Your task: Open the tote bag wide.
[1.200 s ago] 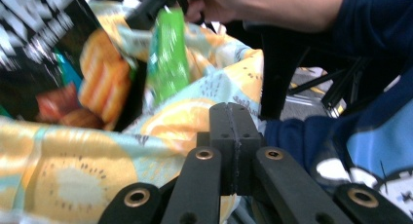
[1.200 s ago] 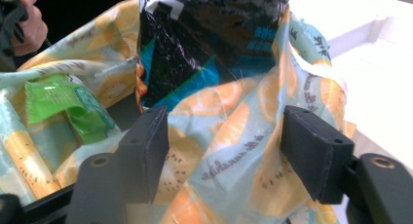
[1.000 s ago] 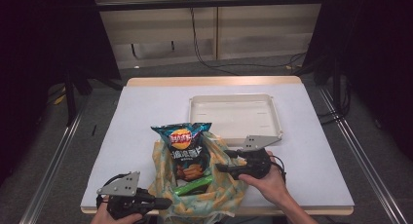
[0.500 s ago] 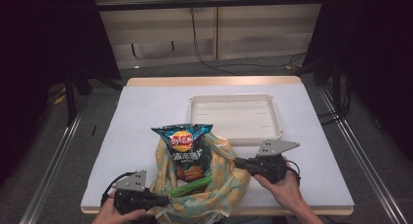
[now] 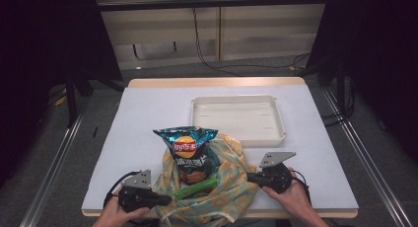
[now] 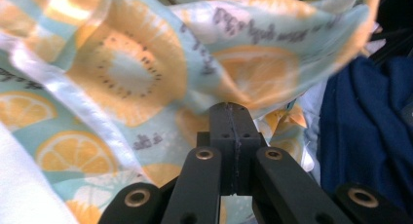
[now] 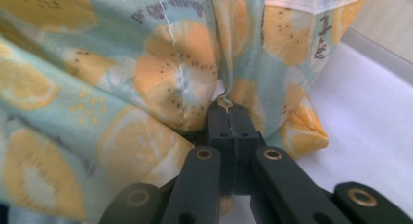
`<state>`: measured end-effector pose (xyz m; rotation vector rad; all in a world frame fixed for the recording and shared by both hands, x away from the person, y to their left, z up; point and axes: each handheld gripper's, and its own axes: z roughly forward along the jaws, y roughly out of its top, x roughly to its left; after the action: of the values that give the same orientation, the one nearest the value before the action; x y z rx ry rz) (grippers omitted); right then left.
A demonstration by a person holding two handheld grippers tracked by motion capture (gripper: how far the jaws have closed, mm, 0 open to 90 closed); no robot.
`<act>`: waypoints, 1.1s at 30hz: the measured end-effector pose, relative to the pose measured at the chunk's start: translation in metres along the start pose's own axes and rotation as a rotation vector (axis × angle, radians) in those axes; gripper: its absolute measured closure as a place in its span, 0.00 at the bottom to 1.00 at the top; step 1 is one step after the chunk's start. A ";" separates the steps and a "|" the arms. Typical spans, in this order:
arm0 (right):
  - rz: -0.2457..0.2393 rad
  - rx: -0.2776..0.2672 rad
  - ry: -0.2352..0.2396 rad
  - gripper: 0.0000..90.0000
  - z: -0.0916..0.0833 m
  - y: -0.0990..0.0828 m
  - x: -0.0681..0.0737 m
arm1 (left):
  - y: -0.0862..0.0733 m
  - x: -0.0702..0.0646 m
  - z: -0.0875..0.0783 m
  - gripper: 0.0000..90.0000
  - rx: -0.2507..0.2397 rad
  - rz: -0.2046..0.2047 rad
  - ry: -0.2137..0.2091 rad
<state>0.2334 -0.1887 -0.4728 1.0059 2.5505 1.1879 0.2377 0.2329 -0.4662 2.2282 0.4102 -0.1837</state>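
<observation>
Patterned bag [image 5: 224,197] at the tabletop's [image 5: 148,113] near edge, chips [image 5: 186,148] upright inside; left gripper [image 5: 165,200] and right gripper [image 5: 250,176], jaws pressed together, pinch its opposite rims. Tray [image 5: 237,101] behind; open tabletop at both sides.

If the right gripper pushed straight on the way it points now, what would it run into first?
The right gripper is shut on the orange-patterned fabric bag, so that bag comes first; beyond it, probably the blue chip packet inside, though depth is unclear.

Chip packet [image 5: 186,149] in bag [image 5: 227,192], tray [image 5: 238,119] behind
</observation>
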 end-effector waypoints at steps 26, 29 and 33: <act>-0.050 -0.243 0.147 0.53 0.005 0.081 0.026 | 0.042 0.046 -0.025 0.68 -0.234 -0.073 0.190; -0.045 -0.220 0.148 0.53 0.010 0.077 0.025 | 0.036 0.054 -0.021 1.00 -0.207 -0.103 0.197; -0.034 -0.208 0.172 0.76 0.011 0.070 0.022 | 0.024 0.062 -0.023 1.00 -0.191 -0.138 0.213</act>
<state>0.2569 -0.1353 -0.4262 0.8441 2.4880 1.5543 0.3036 0.2511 -0.4508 2.0384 0.6704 0.0210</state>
